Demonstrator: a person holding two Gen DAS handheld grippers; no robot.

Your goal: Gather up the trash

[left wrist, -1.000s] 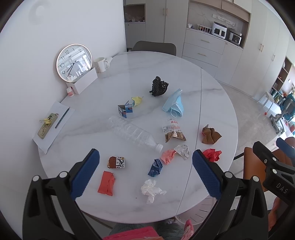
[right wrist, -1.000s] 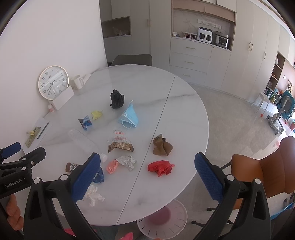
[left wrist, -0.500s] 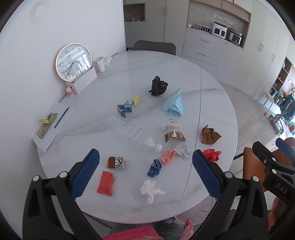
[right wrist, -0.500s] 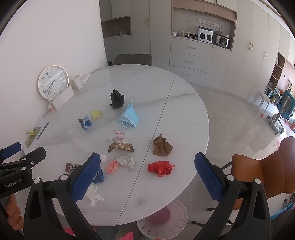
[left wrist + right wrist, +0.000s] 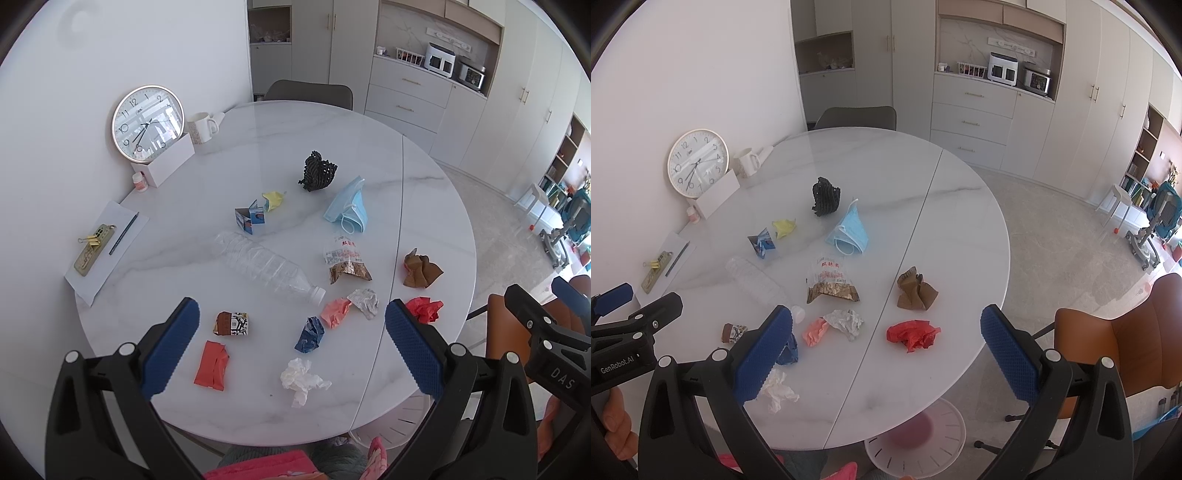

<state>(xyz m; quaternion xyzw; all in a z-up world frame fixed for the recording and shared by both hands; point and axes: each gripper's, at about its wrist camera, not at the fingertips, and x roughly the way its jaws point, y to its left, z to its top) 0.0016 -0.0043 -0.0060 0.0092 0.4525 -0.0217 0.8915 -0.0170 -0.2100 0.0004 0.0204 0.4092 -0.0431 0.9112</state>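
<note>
Left wrist view: the round marble table [image 5: 258, 155] fills the frame ahead of the jaws, and every scrap of trash lies loose on it, so by my judgement collection has not started. The left gripper [image 5: 291, 343] hovers above the near edge, jaws spread wide and holding nothing; the right gripper [image 5: 886, 343] is likewise spread wide and empty. Largest, the clear plastic bottle [image 5: 266, 264] lies on its side beyond the left jaw gap. Further out sit the blue face mask [image 5: 349, 208] and black mesh wad [image 5: 317, 171]. The snack bag [image 5: 345, 262] lies mid-table, the brown paper [image 5: 421, 271] outside the right jaw. Between the left gripper's jaws sit the orange wrapper [image 5: 212, 365], white tissue [image 5: 301, 380], blue scrap [image 5: 310, 334] and pink scrap [image 5: 334, 312]. The red wad [image 5: 914, 334] lies between the right gripper's jaws. A pale bin [image 5: 916, 439] stands below the table edge, apparently without trash.
</note>
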